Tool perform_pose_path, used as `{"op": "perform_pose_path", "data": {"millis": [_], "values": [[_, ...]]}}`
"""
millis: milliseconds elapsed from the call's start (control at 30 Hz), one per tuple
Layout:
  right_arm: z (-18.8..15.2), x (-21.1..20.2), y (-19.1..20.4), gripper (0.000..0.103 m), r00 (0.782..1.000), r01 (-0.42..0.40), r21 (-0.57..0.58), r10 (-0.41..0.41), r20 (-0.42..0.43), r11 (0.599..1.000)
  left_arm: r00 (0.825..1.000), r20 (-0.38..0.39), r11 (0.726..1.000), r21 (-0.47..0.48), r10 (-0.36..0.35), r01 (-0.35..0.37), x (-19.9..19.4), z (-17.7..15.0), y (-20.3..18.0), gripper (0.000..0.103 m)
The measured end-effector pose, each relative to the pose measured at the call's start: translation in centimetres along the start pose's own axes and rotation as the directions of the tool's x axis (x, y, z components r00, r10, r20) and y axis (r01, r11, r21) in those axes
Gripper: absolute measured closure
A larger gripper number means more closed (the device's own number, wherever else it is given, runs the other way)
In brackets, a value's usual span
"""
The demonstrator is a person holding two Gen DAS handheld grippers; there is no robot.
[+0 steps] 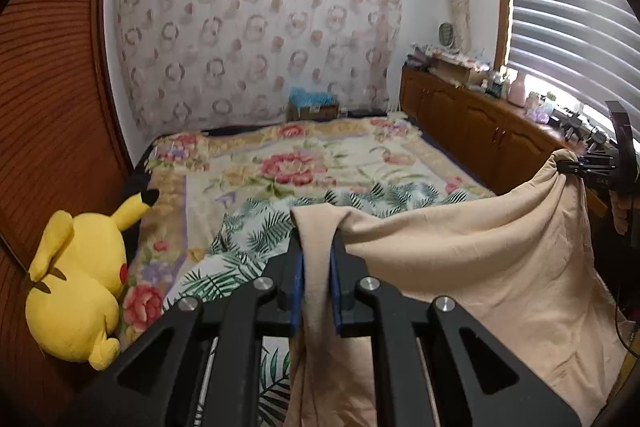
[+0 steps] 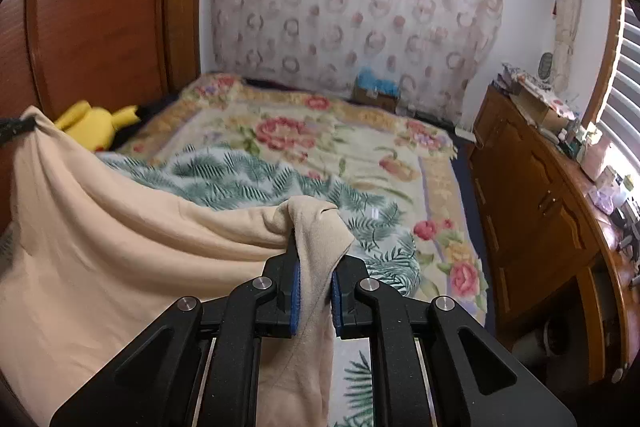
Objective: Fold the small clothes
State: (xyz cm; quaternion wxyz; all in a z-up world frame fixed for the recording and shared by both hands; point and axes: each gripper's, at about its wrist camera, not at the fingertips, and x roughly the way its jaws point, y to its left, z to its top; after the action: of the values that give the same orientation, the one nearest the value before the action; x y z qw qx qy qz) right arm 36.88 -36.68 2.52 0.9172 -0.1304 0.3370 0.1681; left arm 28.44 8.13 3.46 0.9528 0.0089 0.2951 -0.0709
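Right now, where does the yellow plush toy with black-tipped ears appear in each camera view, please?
Left wrist view: the yellow plush toy lies at the lower left, on the edge of the bed beside the brown slatted wooden wall.
Right wrist view: the toy shows small at the middle left, partly hidden behind the raised beige cloth.
Shared landmark: the large red flower on the floral blanket.

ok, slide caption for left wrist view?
Left claw and right claw hold beige garment stretched above floral bed.

Left tongs [image 1: 318, 259] and right tongs [image 2: 314, 259] both clamped, angled downward.
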Motion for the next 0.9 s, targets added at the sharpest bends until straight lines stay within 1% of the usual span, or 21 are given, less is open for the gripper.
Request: {"op": "perform_pose_path", "data": {"millis": [67, 133, 167, 200, 233, 267, 300, 333, 367, 500, 567, 600, 667, 733, 800, 867, 900], "values": [[-0.2, 1.7, -0.4, 0.093, 1.0, -0.007, 0.025, 0.008, -0.025, 1.0, 1.0, -0.019, 1.0, -0.003, -0.011, 0.011, 1.0, 0.0, 0.3, 0.092], [-0.4, 2.7, -0.8, 0.092, 0.999, -0.013, 0.051, 0.015, -0.037, 0.999, 0.998, -0.042, 0.998, -0.005, -0.056, 0.056, 1.7, -0.2, 0.4, 0.087], [-0.5, 3.0, -1.0, 0.091, 0.999, -0.019, 0.063, 0.021, -0.036, 0.998, 0.996, -0.061, 0.998, -0.011, -0.066, 0.065, 2.0, -0.3, 0.5, 0.082], [-0.4, 3.1, -1.1, 0.087, 0.999, -0.02, 0.071, 0.023, -0.038, 0.997, 0.995, -0.077, 0.998, -0.013, -0.062, 0.061, 2.0, -0.5, 0.5, 0.076], [-0.4, 3.2, -1.2, 0.081, 0.999, -0.006, 0.081, 0.009, -0.041, 0.997, 0.993, -0.087, 0.997, -0.008, -0.077, 0.076, 2.0, -0.7, 0.3, 0.072], [-0.4, 3.1, -1.2, 0.078, 0.999, -0.003, 0.083, 0.006, -0.04, 0.997, 0.991, -0.094, 0.995, -0.004, -0.096, 0.096, 1.8, -1.0, 0.1, 0.061], [-0.6, 2.8, -1.1, 0.076, 0.999, -0.005, 0.083, 0.008, -0.039, 0.997, 0.989, -0.103, 0.995, -0.001, -0.104, 0.104, 1.6, -1.2, -0.1, 0.052], [-0.7, 2.5, -1.0, 0.071, 0.999, -0.003, 0.08, 0.006, -0.038, 0.997, 0.989, -0.113, 0.995, 0.002, -0.095, 0.096, 1.3, -1.6, -0.4, 0.047], [-0.9, 2.0, -1.0, 0.071, 0.999, 0.002, 0.078, 0.001, -0.034, 0.997, 0.989, -0.118, 0.996, 0.002, -0.091, 0.092, 0.9, -1.9, -0.5, 0.037], [-1.9, -0.4, -0.5, 0.07, 1.0, -0.006, 0.089, 0.006, 0.003, 0.996, 0.985, -0.142, 0.995, -0.017, -0.103, 0.102, -0.5, -3.8, -1.0, 0.036], [-3.1, -2.3, -0.1, 0.068, 1.0, -0.019, 0.091, 0.018, 0.016, 0.996, 0.983, -0.162, 0.996, -0.007, -0.091, 0.091, -1.3, -5.2, -1.6, 0.035], [-3.6, -3.1, 0.3, 0.067, 1.0, -0.026, 0.091, 0.025, 0.018, 0.996, 0.981, -0.168, 0.995, -0.008, -0.095, 0.095, -1.7, -5.9, -1.7, 0.034], [-4.7, -4.3, 0.9, 0.062, 0.999, -0.042, 0.092, 0.041, 0.021, 0.995, 0.976, -0.188, 0.994, -0.012, -0.106, 0.106, -2.2, -7.6, -2.2, 0.033], [-6.4, -5.3, 1.6, 0.059, 0.998, -0.065, 0.106, 0.063, 0.015, 0.992, 0.973, -0.207, 0.995, -0.008, -0.104, 0.104, -2.6, -9.1, -2.4, 0.032], [-7.8, -5.7, 2.2, 0.059, 0.997, -0.081, 0.119, 0.081, 0.002, 0.99, 0.969, -0.226, 0.995, -0.002, -0.096, 0.099, -2.9, -10.7, -3.0, 0.032], [-9.8, -6.1, 2.9, 0.059, 0.996, -0.084, 0.132, 0.087, -0.015, 0.988, 0.961, -0.258, 0.995, 0.003, -0.1, 0.105, -2.7, -12.6, -3.6, 0.032], [-10.6, -6.0, 3.2, 0.059, 0.996, -0.085, 0.137, 0.089, -0.023, 0.987, 0.955, -0.282, 0.995, 0.01, -0.09, 0.096, -2.5, -13.6, -3.9, 0.032]]}}
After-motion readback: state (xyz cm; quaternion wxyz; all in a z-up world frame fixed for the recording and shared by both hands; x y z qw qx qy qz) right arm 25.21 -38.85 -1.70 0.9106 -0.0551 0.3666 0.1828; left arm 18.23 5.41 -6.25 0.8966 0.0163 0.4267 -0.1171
